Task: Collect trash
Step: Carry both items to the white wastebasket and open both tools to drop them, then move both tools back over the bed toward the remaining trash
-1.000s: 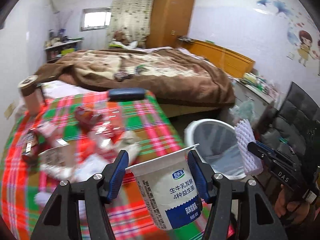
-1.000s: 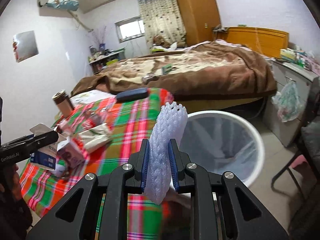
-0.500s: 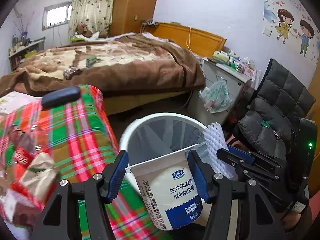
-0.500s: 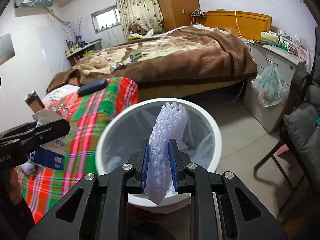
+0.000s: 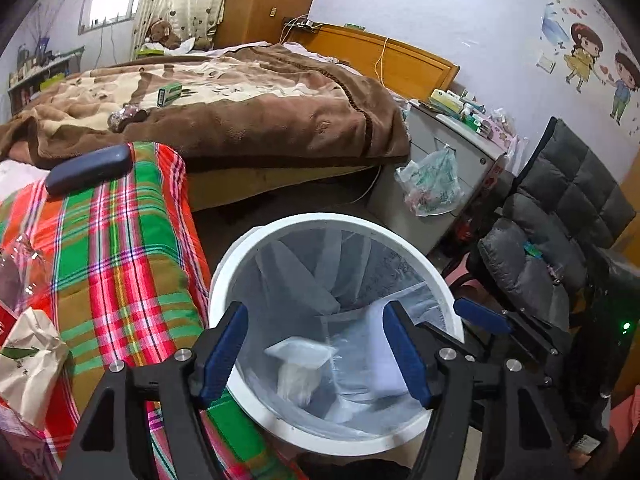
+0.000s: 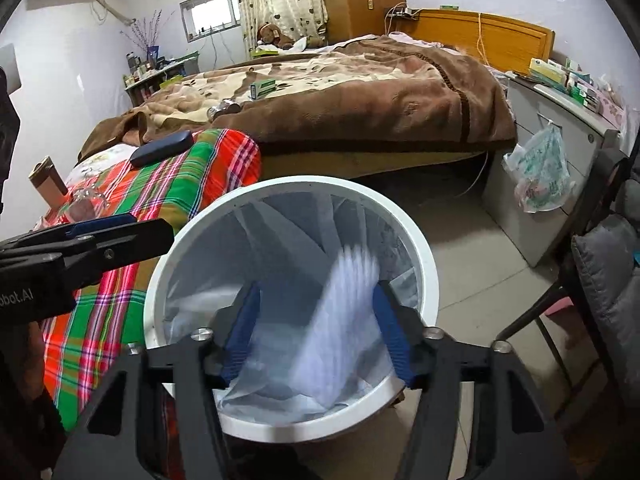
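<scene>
Both grippers hang over the white bin [image 5: 224, 276], the left gripper [image 5: 316, 350] and right gripper [image 6: 318, 330] each with fingers apart and empty. A blurred white foam net [image 6: 344, 312] drops between the right fingers into the liner, and a pale yogurt cup [image 5: 298, 364] lies at the bin's bottom. Judging by this, the drop step is finishing; next comes a reach back to the plaid-covered surface [image 5: 120, 248], where crumpled paper trash [image 5: 28, 354] waits at its near left edge. Beyond stand a bed with a brown blanket [image 5: 248, 116] and a grey chair [image 5: 560, 232].
</scene>
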